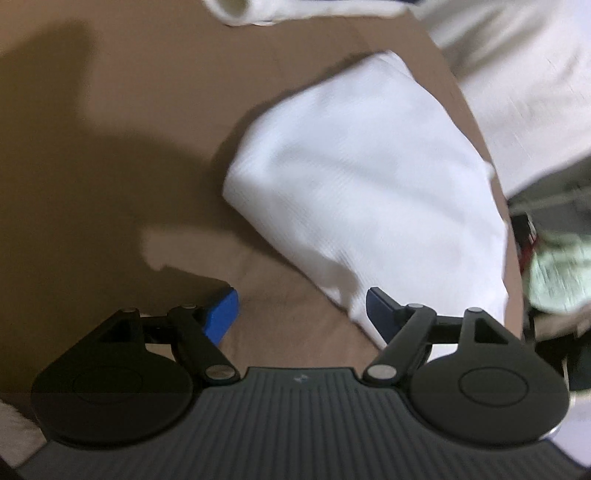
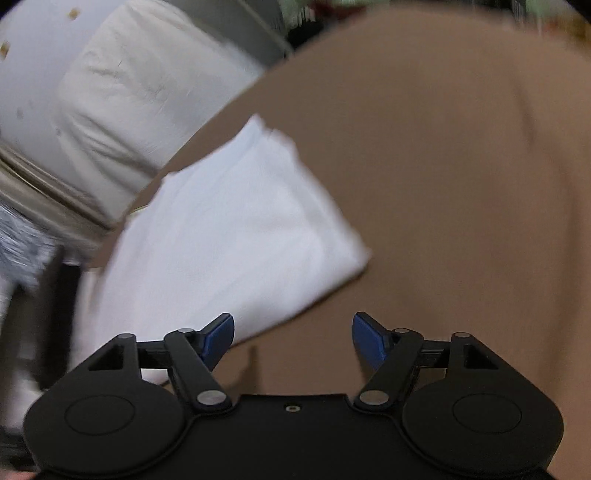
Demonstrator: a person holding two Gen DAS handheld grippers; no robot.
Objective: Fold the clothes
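White ribbed cloth bundle (image 1: 365,184), folded compact, lying at edge of brown worktop (image 1: 110,147). Left hand-held gripper (image 1: 303,306) released, empty; right hand-held gripper (image 2: 291,339) released, empty. Likely soft, light, limp; best pinched at corner or folded edge.

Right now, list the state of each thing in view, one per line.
White garment: folded into a compact bundle, lying near the edge of the brown surface.
Left gripper: open, holding nothing, one finger beside the garment's near corner.
Right gripper: open, holding nothing, over bare surface.
Second white cloth: mostly out of frame, state unclear.
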